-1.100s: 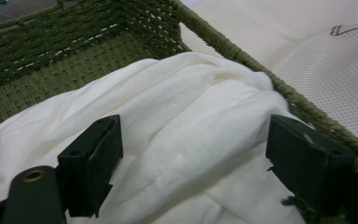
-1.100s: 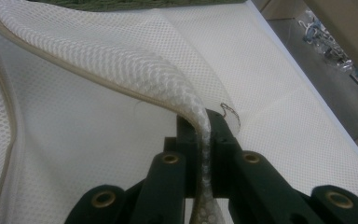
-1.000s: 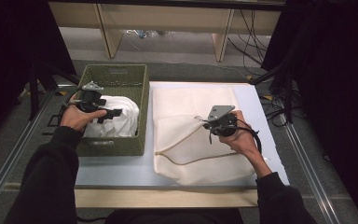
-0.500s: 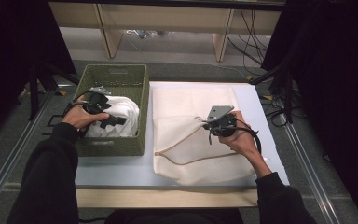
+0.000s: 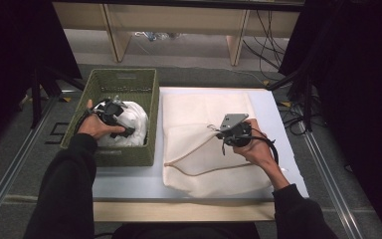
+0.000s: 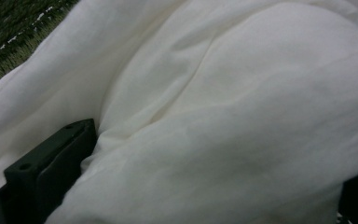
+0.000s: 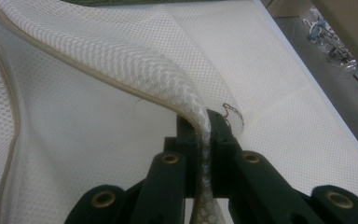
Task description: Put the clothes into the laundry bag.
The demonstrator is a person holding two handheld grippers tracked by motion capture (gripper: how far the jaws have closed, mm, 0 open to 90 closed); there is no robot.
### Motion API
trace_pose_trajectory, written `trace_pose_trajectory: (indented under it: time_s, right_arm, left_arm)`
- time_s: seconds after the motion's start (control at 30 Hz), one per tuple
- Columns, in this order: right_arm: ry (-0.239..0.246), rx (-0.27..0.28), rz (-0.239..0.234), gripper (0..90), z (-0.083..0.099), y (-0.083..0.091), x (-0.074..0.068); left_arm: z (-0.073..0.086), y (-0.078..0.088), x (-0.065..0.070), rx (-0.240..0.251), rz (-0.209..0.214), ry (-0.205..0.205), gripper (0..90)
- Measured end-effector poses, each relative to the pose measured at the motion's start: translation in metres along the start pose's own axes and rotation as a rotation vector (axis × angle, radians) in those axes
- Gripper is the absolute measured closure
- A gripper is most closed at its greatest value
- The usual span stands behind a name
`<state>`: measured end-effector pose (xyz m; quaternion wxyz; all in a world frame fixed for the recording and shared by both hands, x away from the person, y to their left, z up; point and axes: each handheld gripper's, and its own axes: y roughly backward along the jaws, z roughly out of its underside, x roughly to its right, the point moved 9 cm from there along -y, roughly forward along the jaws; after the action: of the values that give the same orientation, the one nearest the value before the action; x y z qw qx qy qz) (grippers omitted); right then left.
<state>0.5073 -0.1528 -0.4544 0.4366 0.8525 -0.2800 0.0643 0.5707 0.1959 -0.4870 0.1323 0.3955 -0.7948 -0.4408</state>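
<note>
Seen from above: person's right gripper (image 5: 218, 130), nearest the table's front edge, is clenched on the raised top layer of a white mesh bag (image 5: 199, 144); the pinched fold runs up between its jaws, w/ the beige zipper edge (image 7: 4, 93) trailing away beside it. Rest of the bag lies flat under and beyond that gripper on the table (image 5: 129, 179). Left gripper (image 5: 124, 130) is down inside a green basket (image 5: 149, 99), jaws just opened wide, released, w/ white cloth (image 6: 242, 116) bulging between them & touching one jaw.
</note>
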Motion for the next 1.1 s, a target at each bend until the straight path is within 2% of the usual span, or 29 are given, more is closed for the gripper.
trace_pose_trajectory:
  time_s: [0.03,0.07,0.13,0.23,0.27,0.3,0.37,0.43,0.47,0.5,0.53,0.57,0.67,0.73,0.77,0.93,0.97,1.0,1.1]
  right_arm:
    - [0.000,0.001,0.000,86.4,0.000,0.000,0.000]
    - [0.001,0.001,0.001,86.4,0.000,0.000,0.000]
    - [-0.001,0.002,0.001,86.4,0.000,0.000,0.000]
    - [-0.021,-0.006,0.001,86.3,0.001,0.000,-0.001]
    - [0.021,0.008,-0.002,86.3,-0.001,-0.001,0.001]
    - [0.022,0.011,0.001,86.3,-0.001,-0.001,0.001]
    - [-0.030,0.008,-0.007,86.3,-0.001,0.000,-0.003]
    - [-0.018,-0.002,-0.001,86.3,0.000,-0.001,-0.001]
    - [-0.002,0.013,-0.011,86.3,-0.002,-0.002,-0.001]
    - [-0.006,0.014,-0.014,86.3,-0.002,-0.002,-0.002]
    - [-0.007,0.013,-0.014,86.3,-0.002,-0.002,-0.002]
    - [-0.007,0.013,-0.014,86.3,-0.002,-0.002,-0.002]
    - [-0.007,0.014,-0.016,86.3,-0.002,-0.002,-0.002]
    - [-0.006,0.013,-0.017,86.2,-0.002,-0.002,-0.003]
    - [-0.007,0.012,-0.017,86.3,-0.002,-0.002,-0.003]
    - [-0.008,0.016,-0.008,86.3,-0.002,-0.002,-0.003]
    - [-0.008,0.017,-0.009,86.2,-0.002,-0.002,-0.003]
    - [-0.005,0.016,-0.013,86.2,-0.002,-0.001,-0.003]
    - [-0.009,0.013,-0.008,86.2,-0.001,-0.002,-0.003]
  left_arm:
    - [0.001,0.003,-0.005,-0.018,-0.041,0.008,1.4]
    - [0.000,0.005,-0.008,-0.005,-0.066,0.027,3.9]
    - [-0.002,0.010,-0.010,0.020,-0.088,0.038,6.6]
    - [0.000,0.012,-0.013,0.040,-0.097,0.075,6.8]
    - [0.000,0.013,-0.015,0.044,-0.098,0.067,6.7]
    - [0.001,0.017,-0.016,0.019,-0.108,0.071,6.7]
    - [0.003,0.017,-0.016,0.019,-0.109,0.056,6.4]
    - [0.004,0.016,-0.018,0.024,-0.118,0.074,6.3]
    - [0.005,0.016,-0.019,0.002,-0.118,0.084,5.3]
    - [0.007,0.015,-0.020,-0.014,-0.113,0.085,3.7]
    - [0.008,0.011,-0.020,-0.007,-0.111,0.098,1.1]
    - [0.009,0.005,-0.019,0.004,-0.095,0.106,0.0]
    - [0.013,-0.005,-0.017,-0.017,-0.041,0.103,0.0]
    - [0.013,-0.009,-0.015,-0.020,-0.025,0.108,0.0]
    - [0.015,-0.009,-0.015,-0.045,-0.011,0.099,0.0]
    - [0.016,-0.014,-0.012,-0.035,0.029,0.101,0.0]
    - [0.017,-0.015,-0.011,-0.048,0.028,0.094,0.0]
    - [0.019,-0.017,-0.006,-0.072,0.034,0.067,0.0]
    - [0.020,-0.021,0.000,-0.102,0.036,0.041,0.0]
